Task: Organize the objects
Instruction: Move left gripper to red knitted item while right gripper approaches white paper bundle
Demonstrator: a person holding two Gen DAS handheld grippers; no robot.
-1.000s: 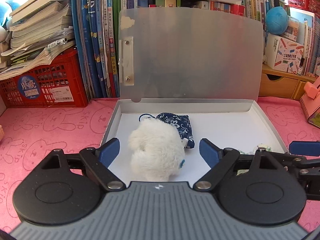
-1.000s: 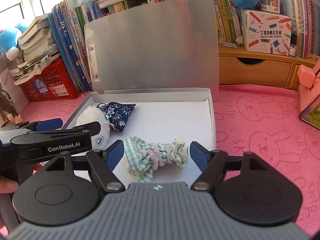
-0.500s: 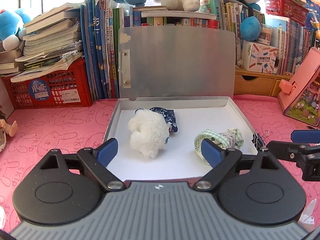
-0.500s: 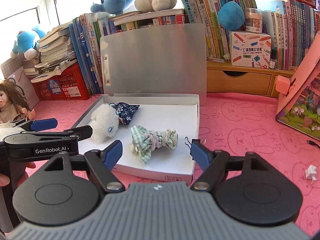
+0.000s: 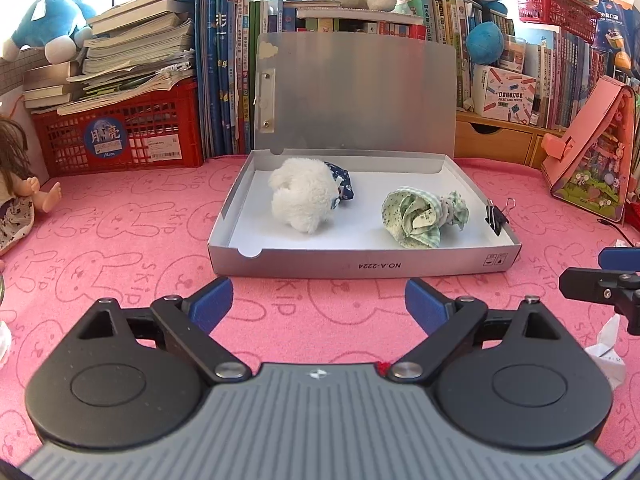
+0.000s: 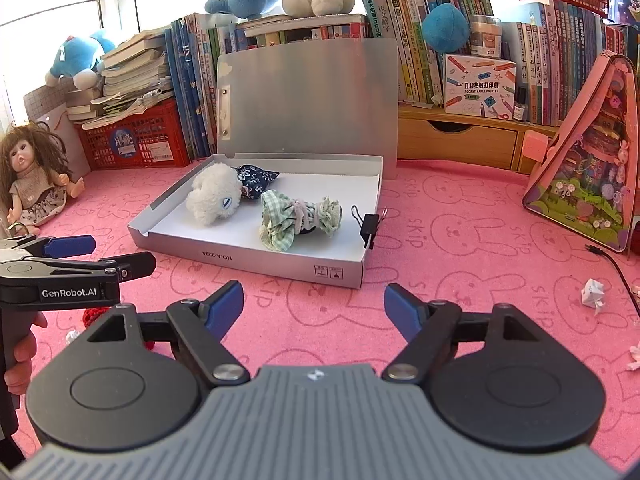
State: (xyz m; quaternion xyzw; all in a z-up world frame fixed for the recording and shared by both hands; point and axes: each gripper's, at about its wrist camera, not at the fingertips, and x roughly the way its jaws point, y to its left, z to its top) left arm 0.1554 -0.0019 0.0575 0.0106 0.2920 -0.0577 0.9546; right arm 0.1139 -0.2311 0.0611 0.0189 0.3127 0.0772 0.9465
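Note:
An open silver box (image 5: pixel 360 266) with its lid (image 5: pixel 360 92) upright sits on the pink mat. Inside lie a white plush (image 5: pixel 304 200), a blue floral pouch (image 5: pixel 344 186) behind it, and a green checked cloth bundle (image 5: pixel 416 216). A black binder clip (image 5: pixel 494 218) rests at the box's right rim. My left gripper (image 5: pixel 319 294) hovers over the mat in front of the box, its jaws opening with nothing between them. My right gripper (image 6: pixel 314 298) is open and empty, also short of the box (image 6: pixel 256 258), with the bundle (image 6: pixel 296 218) and plush (image 6: pixel 214 198) ahead.
A doll (image 6: pixel 36 176) sits at the far left by a red crate (image 5: pixel 120 136) of books. A pink toy house (image 6: pixel 588 176) stands at the right, with a cable (image 6: pixel 612 264) and crumpled paper (image 6: pixel 592 294) on the mat. Bookshelves line the back.
Both grippers have drawn back out of the box to the mat in front of it. The plush and the cloth bundle stay in the box. The left jaws stand slightly wider.

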